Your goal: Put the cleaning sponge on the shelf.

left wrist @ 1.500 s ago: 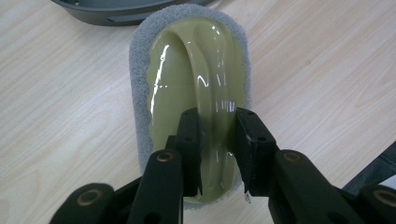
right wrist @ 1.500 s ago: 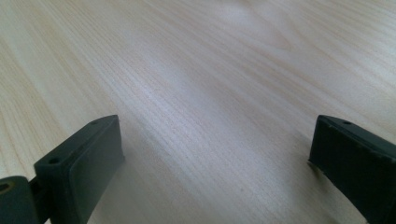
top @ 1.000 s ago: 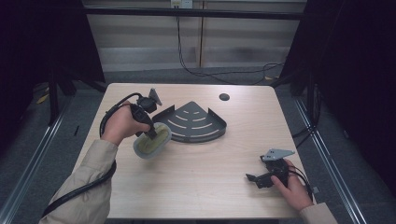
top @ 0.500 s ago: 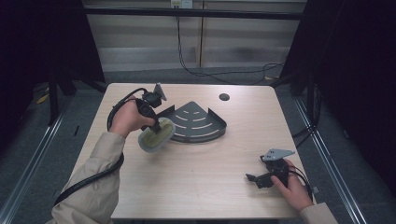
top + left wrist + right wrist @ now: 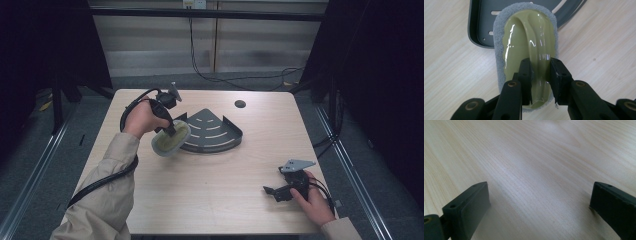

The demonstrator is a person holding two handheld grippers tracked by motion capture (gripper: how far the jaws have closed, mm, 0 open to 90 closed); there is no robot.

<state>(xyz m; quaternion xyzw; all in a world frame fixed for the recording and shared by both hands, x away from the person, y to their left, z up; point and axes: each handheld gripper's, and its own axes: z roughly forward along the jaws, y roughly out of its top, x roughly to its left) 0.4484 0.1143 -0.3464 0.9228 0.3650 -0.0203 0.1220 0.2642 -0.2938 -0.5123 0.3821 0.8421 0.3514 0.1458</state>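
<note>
The left forearm is stretched forward over the table (image 5: 210, 200), the wrist bent so that the left gripper (image 5: 167, 127) is pointed down and toward the rack; the right hand (image 5: 312, 200) is rested near the table's right front edge, with the right gripper (image 5: 280, 191) laid level and aimed leftward. 1 dark fan-shaped rack (image 5: 215, 132) is seen at the table's middle, 1 green scrubbing pad with a grey fringe (image 5: 529, 45) is counted, and 2 grippers are held. The left gripper's jaws are clamped on the pad's raised ridge, and the pad is carried over the rack's left edge; the right gripper's jaws are spread wide over bare wood, with nothing between them. Against the frame 1 second ago, the pad is found shifted from the bare table toward the rack; the right hand is unchanged.
</note>
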